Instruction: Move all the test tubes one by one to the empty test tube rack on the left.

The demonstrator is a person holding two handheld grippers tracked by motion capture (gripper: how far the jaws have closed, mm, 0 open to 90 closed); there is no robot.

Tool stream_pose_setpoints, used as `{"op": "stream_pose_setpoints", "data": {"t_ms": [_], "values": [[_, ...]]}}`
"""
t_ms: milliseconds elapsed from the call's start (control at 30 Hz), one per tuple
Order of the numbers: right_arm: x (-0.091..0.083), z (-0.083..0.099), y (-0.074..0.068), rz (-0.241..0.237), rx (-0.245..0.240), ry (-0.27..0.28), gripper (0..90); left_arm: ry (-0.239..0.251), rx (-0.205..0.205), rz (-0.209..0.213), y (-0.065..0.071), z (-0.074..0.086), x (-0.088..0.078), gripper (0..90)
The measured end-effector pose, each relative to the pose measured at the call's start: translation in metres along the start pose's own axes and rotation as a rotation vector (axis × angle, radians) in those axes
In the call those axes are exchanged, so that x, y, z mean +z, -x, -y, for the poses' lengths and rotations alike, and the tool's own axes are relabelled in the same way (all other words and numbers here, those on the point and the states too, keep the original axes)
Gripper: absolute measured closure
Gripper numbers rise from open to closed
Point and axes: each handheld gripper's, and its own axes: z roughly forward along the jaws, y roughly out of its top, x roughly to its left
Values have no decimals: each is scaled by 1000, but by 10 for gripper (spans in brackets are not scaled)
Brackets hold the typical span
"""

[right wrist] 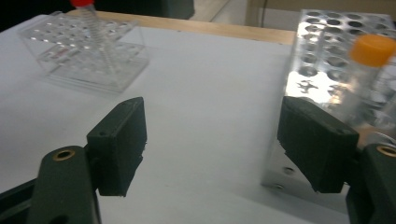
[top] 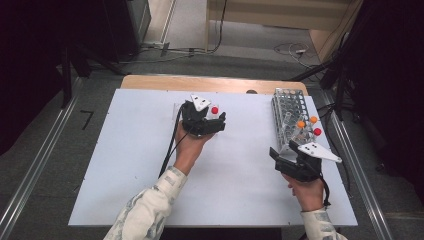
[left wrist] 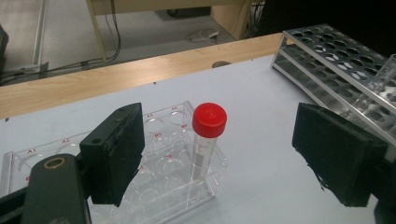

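A clear tube with a red cap (left wrist: 208, 135) stands upright in a corner hole of a clear plastic rack (left wrist: 161, 198). My left gripper (left wrist: 219, 156) is open, its black pads apart on either side of the tube and not touching it. From above, the left gripper (top: 206, 114) sits over the clear rack beside the red cap (top: 214, 110). My right gripper (right wrist: 212, 144) is open with nothing between its pads. It stands just left of a metal rack (right wrist: 317, 70) that holds an orange-capped tube (right wrist: 371, 70).
The metal rack (top: 290, 117) stands at the table's right side with two orange-capped tubes (top: 300, 123) and a red-capped one (top: 317, 131) at its near end. The white tabletop (top: 125, 165) spreads between the racks. A wooden strip (top: 165, 82) runs along the far edge.
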Motion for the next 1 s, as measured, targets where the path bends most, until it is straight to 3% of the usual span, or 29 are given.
{"op": "stream_pose_setpoints", "data": {"t_ms": [233,467,633,1000], "values": [[-11,6,30,85,56,-5,196,16,-4,32,-2,3,-13,160],[-15,8,52,168,75,3,223,21,-14,35,-8,8,-20,161],[-8,13,67,232,55,-2,306,15,-10,36,-8,11,-20,161],[8,10,88,251,106,23,508,4,-4,32,-8,13,-20,165]]}}
